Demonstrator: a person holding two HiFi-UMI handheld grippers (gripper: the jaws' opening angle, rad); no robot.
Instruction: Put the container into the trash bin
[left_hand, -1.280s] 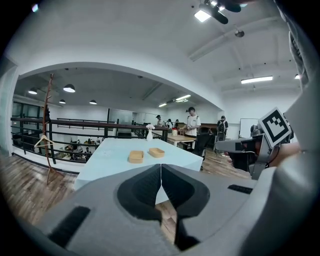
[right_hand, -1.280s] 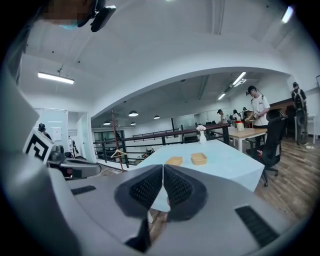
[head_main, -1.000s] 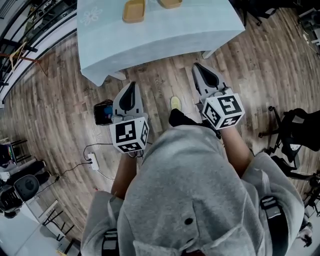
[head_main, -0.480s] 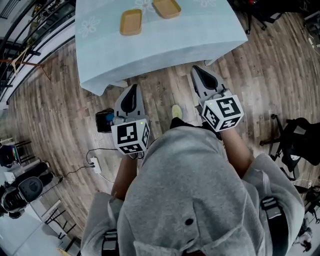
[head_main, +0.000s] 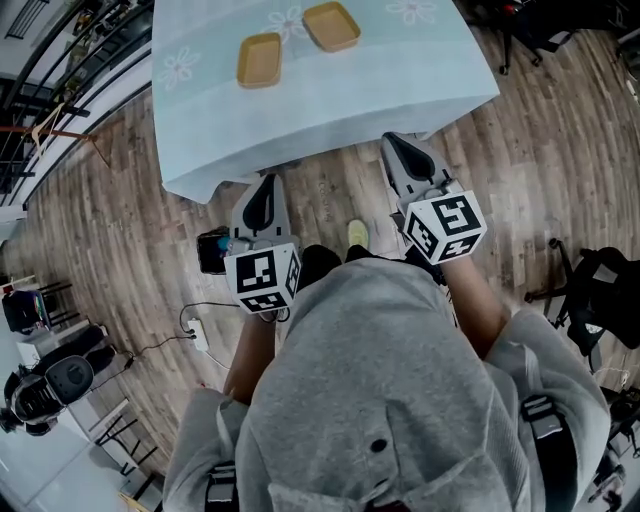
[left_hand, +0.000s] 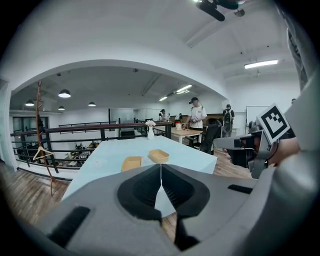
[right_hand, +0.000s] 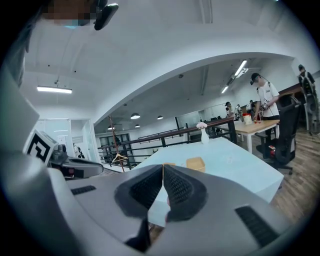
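Head view, left gripper (head_main: 263, 180) and right gripper (head_main: 392, 142) both clamped together on nothing, above wooden floor (head_main: 120, 200) at edge of pale blue table (head_main: 400, 70), nearer tan container (head_main: 260, 60) and farther tan container (head_main: 332, 26) side by side on tabletop, untouched

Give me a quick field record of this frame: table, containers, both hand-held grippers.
table: light blue cloth, on a wood floor, in front of the person
containers: two, tan, shallow, side by side on the table, not touching
vase: white, with flowers, at the table's far end
left hand-held gripper: shut, empty, over the floor near the table's near edge
right hand-held gripper: shut, empty, over the floor near the table's near edge
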